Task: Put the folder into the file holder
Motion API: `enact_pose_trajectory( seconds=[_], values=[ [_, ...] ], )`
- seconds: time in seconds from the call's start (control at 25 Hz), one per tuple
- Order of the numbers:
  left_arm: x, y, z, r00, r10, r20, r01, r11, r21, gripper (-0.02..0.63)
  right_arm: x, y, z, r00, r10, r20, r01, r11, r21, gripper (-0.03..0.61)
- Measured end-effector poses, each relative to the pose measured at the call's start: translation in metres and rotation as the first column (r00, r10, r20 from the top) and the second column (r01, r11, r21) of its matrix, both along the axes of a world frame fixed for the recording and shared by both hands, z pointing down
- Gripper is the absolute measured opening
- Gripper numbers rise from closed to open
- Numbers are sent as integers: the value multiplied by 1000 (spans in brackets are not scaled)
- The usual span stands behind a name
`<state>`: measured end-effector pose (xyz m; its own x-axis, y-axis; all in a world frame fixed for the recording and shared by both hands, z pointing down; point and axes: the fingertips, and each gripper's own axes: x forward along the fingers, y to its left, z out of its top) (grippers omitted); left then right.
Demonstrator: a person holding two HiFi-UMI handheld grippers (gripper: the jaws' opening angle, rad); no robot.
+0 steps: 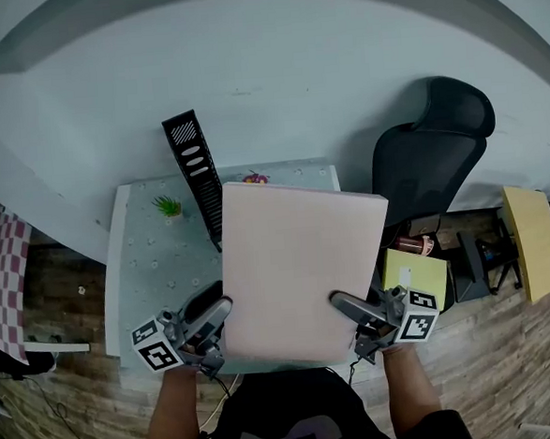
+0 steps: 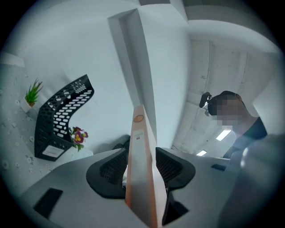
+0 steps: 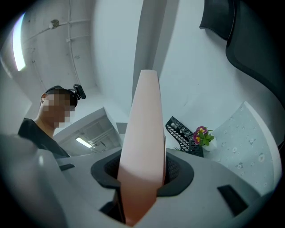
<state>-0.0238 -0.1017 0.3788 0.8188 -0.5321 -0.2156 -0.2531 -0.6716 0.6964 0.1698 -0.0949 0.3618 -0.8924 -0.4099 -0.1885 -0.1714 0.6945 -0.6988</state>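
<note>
A pale pink folder is held up, tilted, over the white table. My left gripper is shut on its lower left edge and my right gripper is shut on its lower right edge. In the left gripper view the folder stands edge-on between the black pads. The right gripper view shows the folder filling the gap between the pads. The black perforated file holder stands upright at the back of the table, beyond the folder's top left corner, and appears empty.
A small green plant stands left of the file holder and a flower pot right of it. A black office chair, a yellow box and a yellow board are right of the table. A checkered cloth lies at the far left.
</note>
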Motion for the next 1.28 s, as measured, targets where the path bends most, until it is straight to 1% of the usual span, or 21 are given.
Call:
enact_pose_trajectory(
  seconds=[0.08, 0.2, 0.36, 0.48, 0.56, 0.64, 0.72, 0.8, 0.88, 1.0, 1.08, 1.16, 1.2, 1.28],
  values=[
    [-16, -6, -5, 998, -61, 21, 61, 998, 15, 198, 4, -8, -7, 1000, 29, 1, -29, 1000, 10, 176],
    [-36, -12, -7, 984, -145, 102, 141, 989, 43, 199, 5, -25, -19, 995, 93, -30, -91, 994, 54, 173],
    [-58, -20, -6, 944, -258, 204, 252, 966, 55, 199, -9, -47, -38, 975, 193, -113, -174, 972, 156, 172],
    [-73, -22, -2, 903, -329, 275, 327, 944, 56, 199, -28, -63, -48, 949, 265, -172, -223, 948, 229, 173],
    [-84, -24, 1, 864, -377, 335, 380, 923, 58, 199, -41, -73, -53, 929, 311, -202, -252, 929, 270, 173],
    [-99, -27, 5, 806, -429, 408, 440, 895, 71, 196, -54, -81, -59, 909, 353, -223, -278, 910, 308, 173],
    [-112, -30, 6, 747, -470, 470, 484, 869, 100, 181, -67, -88, -64, 889, 389, -240, -295, 889, 350, 172],
    [-120, -32, 2, 702, -496, 512, 502, 854, 138, 178, -80, -95, -67, 868, 423, -260, -305, 868, 393, 172],
    [-127, -34, -1, 657, -514, 551, 515, 840, 169, 176, -92, -101, -69, 840, 462, -285, -315, 843, 436, 172],
    [-139, -37, -5, 572, -544, 613, 541, 813, 217, 166, -110, -108, -71, 798, 519, -306, -331, 802, 496, 172],
    [-144, -39, -9, 524, -565, 638, 553, 795, 250, 156, -120, -113, -74, 775, 554, -305, -343, 773, 533, 172],
    [-147, -41, -13, 489, -579, 652, 557, 783, 276, 155, -126, -118, -78, 750, 590, -298, -362, 744, 562, 172],
    [-148, -43, -13, 478, -582, 658, 558, 779, 284, 155, -129, -122, -80, 738, 607, -293, -374, 731, 571, 172],
    [-151, -48, -11, 465, -582, 667, 563, 776, 285, 155, -133, -130, -82, 719, 635, -283, -398, 710, 581, 172]
  ],
)
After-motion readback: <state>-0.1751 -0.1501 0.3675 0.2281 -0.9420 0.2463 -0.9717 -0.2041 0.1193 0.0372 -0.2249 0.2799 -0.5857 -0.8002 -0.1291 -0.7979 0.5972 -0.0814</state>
